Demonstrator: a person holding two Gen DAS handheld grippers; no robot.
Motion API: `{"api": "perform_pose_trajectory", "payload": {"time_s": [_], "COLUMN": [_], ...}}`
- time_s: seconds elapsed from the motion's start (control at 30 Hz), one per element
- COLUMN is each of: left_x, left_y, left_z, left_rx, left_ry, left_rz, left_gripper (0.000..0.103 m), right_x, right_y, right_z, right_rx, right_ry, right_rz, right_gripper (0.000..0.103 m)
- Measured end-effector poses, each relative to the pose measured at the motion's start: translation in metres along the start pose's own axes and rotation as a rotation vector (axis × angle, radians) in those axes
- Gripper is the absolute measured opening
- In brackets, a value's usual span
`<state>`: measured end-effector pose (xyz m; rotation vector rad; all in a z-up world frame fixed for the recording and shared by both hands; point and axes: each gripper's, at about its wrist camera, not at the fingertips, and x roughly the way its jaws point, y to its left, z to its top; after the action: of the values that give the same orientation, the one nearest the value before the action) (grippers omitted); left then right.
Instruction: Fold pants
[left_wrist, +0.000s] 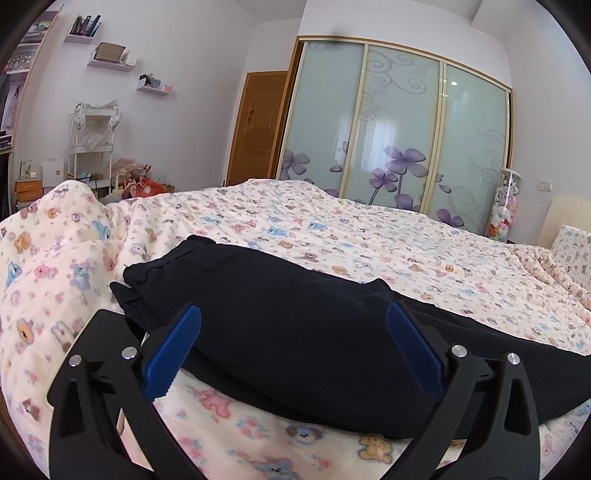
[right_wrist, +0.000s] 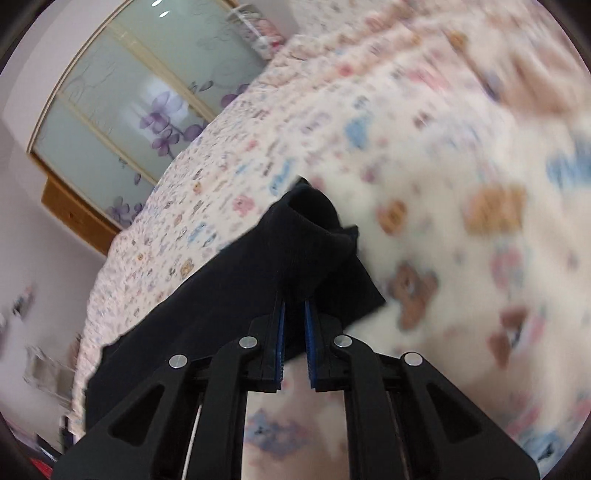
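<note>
Left tool (left_wrist: 293, 325): seen from the left wrist, its blue pads stand wide apart, one on each side of the black pants (left_wrist: 295, 332), gripping nothing.
Pants, left view: dark bundle lies on the bear-print blanket (left_wrist: 332, 229) of the bed, near its front edge; the waistband end appears to point away to the left, the rest trails off right.
Left step advice: I judge this tool should come down flat on the fold line and pin the cloth, so the other end can be carried over without dragging the whole garment.
Right tool (right_wrist: 294, 314): from the right wrist, its pads are pressed together on a bunched end of the pants (right_wrist: 258, 266), which rises off the blanket (right_wrist: 443, 166).
Right step advice: the picture is blurred; I judge the fold goes best if the pinched end travels low and straight toward the far end, edges matched before letting go.
Risk: only a small pinch of cloth is held, so it may slip.
Writing: no brand, label or readable text on the pants or tools; boxes by the wall are too small to read.
</note>
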<state>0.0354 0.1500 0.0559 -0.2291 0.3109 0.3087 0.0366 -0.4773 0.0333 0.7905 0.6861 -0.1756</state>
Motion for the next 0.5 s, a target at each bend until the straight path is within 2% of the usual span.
{"api": "perform_pose_trajectory", "payload": {"time_s": [0.1, 0.2, 0.27, 0.33, 0.4, 0.43, 0.5], "left_x": [0.002, 0.004, 0.005, 0.007, 0.008, 0.008, 0.008], "left_y": [0.002, 0.004, 0.005, 0.005, 0.005, 0.005, 0.005], "left_z": [-0.001, -0.001, -0.001, -0.002, -0.002, -0.002, -0.002], "left_rx": [-0.009, -0.02, -0.023, -0.023, -0.019, -0.016, -0.016], "left_ry": [0.014, 0.024, 0.031, 0.039, 0.044, 0.044, 0.044], "left_rz": [0.009, 0.015, 0.016, 0.017, 0.017, 0.017, 0.016], "left_gripper": [0.101, 0.101, 0.101, 0.101, 0.101, 0.101, 0.101], "right_x": [0.001, -0.005, -0.016, -0.024, -0.029, -0.029, -0.028], "right_y": [-0.02, -0.027, -0.027, -0.024, -0.021, -0.018, -0.015], "right_z": [-0.003, -0.011, -0.019, -0.023, -0.021, -0.019, -0.012], "right_rx": [0.124, 0.186, 0.222, 0.262, 0.286, 0.286, 0.289], "right_ry": [0.068, 0.113, 0.114, 0.098, 0.086, 0.081, 0.062], "right_rz": [0.01, 0.016, 0.036, 0.075, 0.111, 0.11, 0.051], "right_gripper": [0.01, 0.014, 0.023, 0.051, 0.06, 0.06, 0.06]}}
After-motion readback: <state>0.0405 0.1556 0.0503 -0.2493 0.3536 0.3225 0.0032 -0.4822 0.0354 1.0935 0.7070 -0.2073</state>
